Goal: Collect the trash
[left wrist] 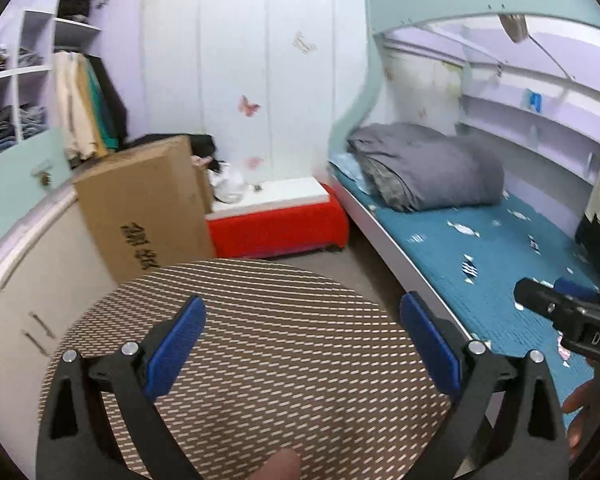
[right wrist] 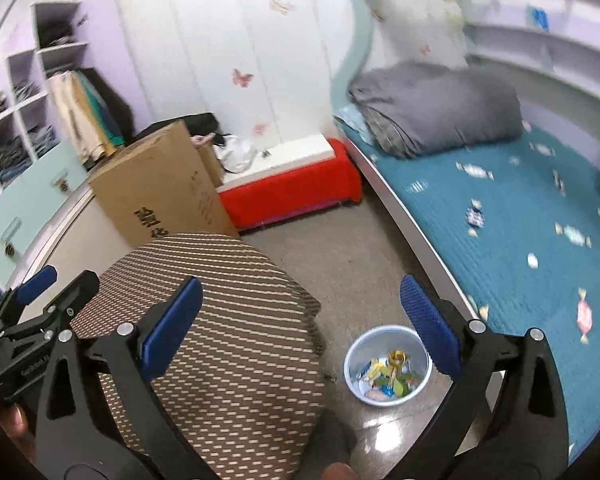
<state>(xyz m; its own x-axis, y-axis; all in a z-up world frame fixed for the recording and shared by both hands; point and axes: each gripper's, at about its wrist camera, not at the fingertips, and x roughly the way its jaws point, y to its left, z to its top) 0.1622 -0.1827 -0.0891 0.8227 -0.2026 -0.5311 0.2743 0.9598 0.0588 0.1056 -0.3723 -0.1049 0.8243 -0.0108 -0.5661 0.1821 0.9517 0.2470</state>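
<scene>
A small white bin [right wrist: 388, 364] with several colourful wrappers inside stands on the floor between the round table and the bed. Candy wrappers lie scattered on the blue bed cover [right wrist: 516, 232], such as a pink one [right wrist: 585, 314] and a dark one [right wrist: 475, 216]; they also show in the left wrist view [left wrist: 469, 269]. My right gripper [right wrist: 300, 320] is open and empty, above the table edge and the bin. My left gripper [left wrist: 302, 340] is open and empty over the round table [left wrist: 260, 340]. The right gripper's body [left wrist: 572, 316] shows at the right of the left wrist view.
A round table with a woven brown cloth [right wrist: 220, 340] fills the foreground. A cardboard box [left wrist: 148, 208] stands behind it by a white cabinet [left wrist: 24, 300]. A red bench [left wrist: 280, 228] sits at the wall. A folded grey quilt [left wrist: 424, 168] lies on the bed.
</scene>
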